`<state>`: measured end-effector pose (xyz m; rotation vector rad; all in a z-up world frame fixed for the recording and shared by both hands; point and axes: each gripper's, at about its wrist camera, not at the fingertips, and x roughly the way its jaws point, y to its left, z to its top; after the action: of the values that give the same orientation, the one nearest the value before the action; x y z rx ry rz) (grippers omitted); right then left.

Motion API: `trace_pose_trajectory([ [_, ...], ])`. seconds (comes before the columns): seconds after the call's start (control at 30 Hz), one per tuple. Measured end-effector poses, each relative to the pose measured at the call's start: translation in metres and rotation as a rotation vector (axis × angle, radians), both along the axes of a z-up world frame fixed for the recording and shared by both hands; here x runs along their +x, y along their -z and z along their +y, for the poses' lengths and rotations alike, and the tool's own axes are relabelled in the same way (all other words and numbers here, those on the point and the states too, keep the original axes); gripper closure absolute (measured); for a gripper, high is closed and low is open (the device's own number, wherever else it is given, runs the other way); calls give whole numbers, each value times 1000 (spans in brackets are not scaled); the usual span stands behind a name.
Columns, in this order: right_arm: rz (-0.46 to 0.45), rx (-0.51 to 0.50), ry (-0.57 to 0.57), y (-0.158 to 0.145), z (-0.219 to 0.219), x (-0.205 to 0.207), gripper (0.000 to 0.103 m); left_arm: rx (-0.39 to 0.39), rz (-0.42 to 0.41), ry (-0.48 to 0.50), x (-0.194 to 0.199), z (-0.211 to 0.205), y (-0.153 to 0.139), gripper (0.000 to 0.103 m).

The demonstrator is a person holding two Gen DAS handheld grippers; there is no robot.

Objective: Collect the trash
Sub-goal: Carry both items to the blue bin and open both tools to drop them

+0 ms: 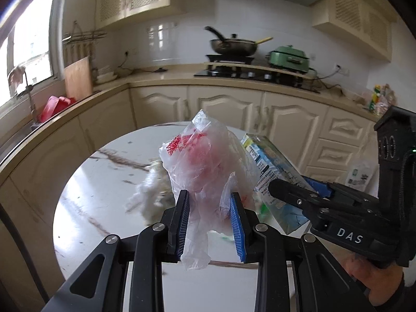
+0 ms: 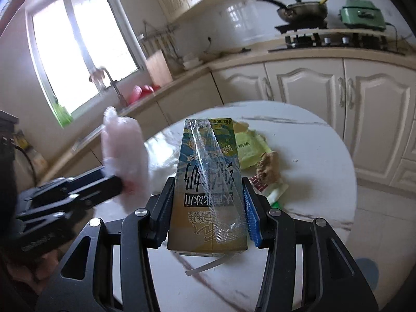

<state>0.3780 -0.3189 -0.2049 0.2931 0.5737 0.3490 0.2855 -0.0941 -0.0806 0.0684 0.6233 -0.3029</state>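
Fingers, left: left gripper was clamped on a crumpled plastic bag, the blue ribbed pads pressed into thin film on both sides.
Fingers, right: right gripper was closed on a milk carton, the pads flat against its two narrow side walls.
Plastic bag: translucent, wrinkled, with red print; it was bunched upright between the left fingers, a loose tail hanging below them, held clear above the tabletop.
Milk carton: rectangular paperboard box, printed yellow and blue, held lengthwise along the right fingers above the tabletop; a clear, glossy straw sleeve ran diagonally across its upper face, and a bent white straw stuck out at the near end.
Tabletop: round, glossy white slab with dark marble veining.
Remaining litter: a yellow-green wrapper, a crumpled brown scrap and a small red-and-white packet lay on the tabletop just beyond the carton; a blurred white wad lay behind the bag.
Hands: a hand gripped the handle of the right tool, seen at the edge of the left wrist view.
Surroundings: cream panelled cabinets stood behind, a dark wok on the hob.
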Motion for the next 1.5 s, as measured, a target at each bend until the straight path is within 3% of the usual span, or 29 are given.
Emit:
trace_pose_trajectory([
  [0.17,-53,14,96,-11,-55,-47,57,21,-13,87,-19,-57,-6,76],
  [0.33,-7,-17,275,11,-133,-95,57,46,29,227,-32,-138,13,76],
  [0.53,185,20,436,91,-218,-118,57,115,173,377,-27,-243,81,76],
  [0.8,381,106,537,208,-290,-106,55,226,346,471,2,-328,181,76],
  [0.97,444,104,596,249,-319,-112,34,280,408,494,17,-369,228,76],
  [1.03,451,95,613,255,-329,-118,28,290,418,501,22,-383,243,76],
  [1.13,464,85,635,260,-337,-125,29,345,433,495,45,-403,264,70],
  [1.2,474,53,660,259,-340,-130,28,361,431,493,55,-419,270,62],
  [1.23,478,39,679,257,-341,-133,28,366,424,488,61,-430,274,53],
  [1.27,474,36,692,254,-342,-136,28,369,412,477,62,-433,274,44],
  [1.33,467,39,713,248,-345,-143,28,357,404,483,66,-443,277,38],
  [1.5,423,34,726,224,-341,-153,25,320,393,462,53,-422,252,38],
])
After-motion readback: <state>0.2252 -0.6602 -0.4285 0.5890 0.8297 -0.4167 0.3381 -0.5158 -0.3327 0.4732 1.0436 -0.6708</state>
